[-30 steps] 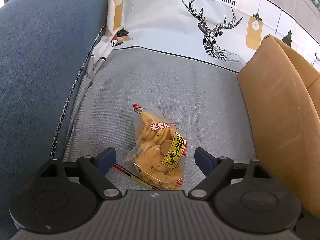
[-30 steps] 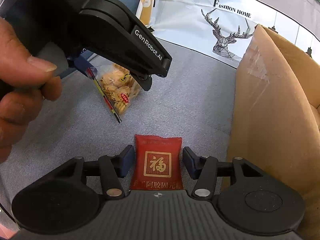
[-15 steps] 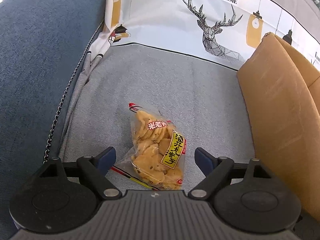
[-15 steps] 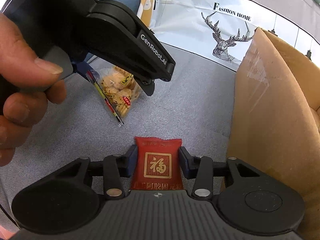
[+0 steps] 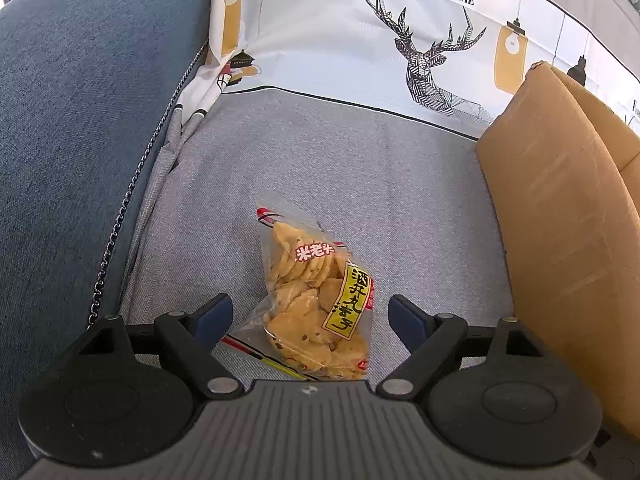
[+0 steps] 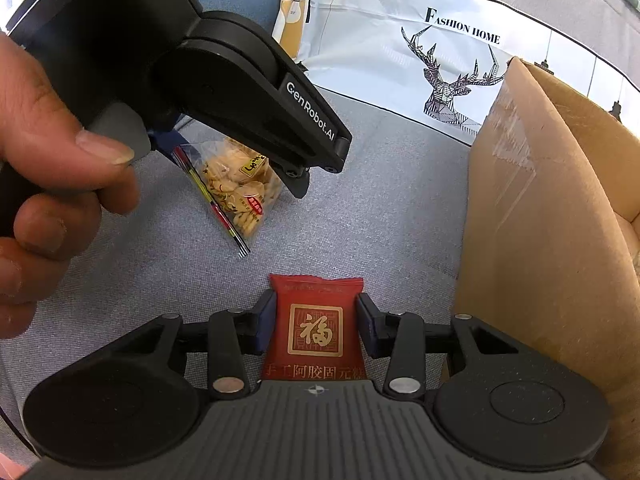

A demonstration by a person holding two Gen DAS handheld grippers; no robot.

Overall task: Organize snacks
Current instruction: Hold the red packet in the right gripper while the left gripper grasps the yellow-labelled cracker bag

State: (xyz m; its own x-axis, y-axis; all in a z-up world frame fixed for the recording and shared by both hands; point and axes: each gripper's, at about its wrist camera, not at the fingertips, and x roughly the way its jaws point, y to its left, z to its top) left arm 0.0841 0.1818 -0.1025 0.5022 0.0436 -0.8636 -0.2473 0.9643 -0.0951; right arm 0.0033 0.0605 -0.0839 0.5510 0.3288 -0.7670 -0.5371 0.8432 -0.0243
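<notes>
1. Between the pads of the right hand-held gripper [image 6: 316, 322] sits a red snack packet [image 6: 316, 324], lying flat on the grey cloth surface [image 6: 380, 216]; the pads meet its two side edges, a hold that looks set for lifting it.
2. Its jaws stand fairly narrow, about the width of the packet, which lies just beside the wall of the cardboard box [image 6: 532, 216], the probable place for sorted snacks.
3. Over a clear bag of yellow crackers [image 5: 316, 300] hangs the left hand-held gripper [image 5: 310, 314], jaws wide apart; the bag lies between the blue pads, which seem clear of it, so nothing is held.
4. From the right wrist view, a hand [image 6: 48, 184] grips the left tool's black body, tilted down toward the same bag, seemingly lined up for a pinch across the bag's width.
5. Both tools straddle their targets from above, so each snack could be taken without disturbing the other; the two snacks lie apart on the cloth.
6. Count: two hand-held grippers, two snacks (one red packet, one cracker bag), one cardboard box, one hand in view.
7. Behind them a deer-print fabric [image 5: 420, 52] lettered "Fashion Home" backs the cloth, with blue upholstery [image 5: 80, 120] at the left.
</notes>
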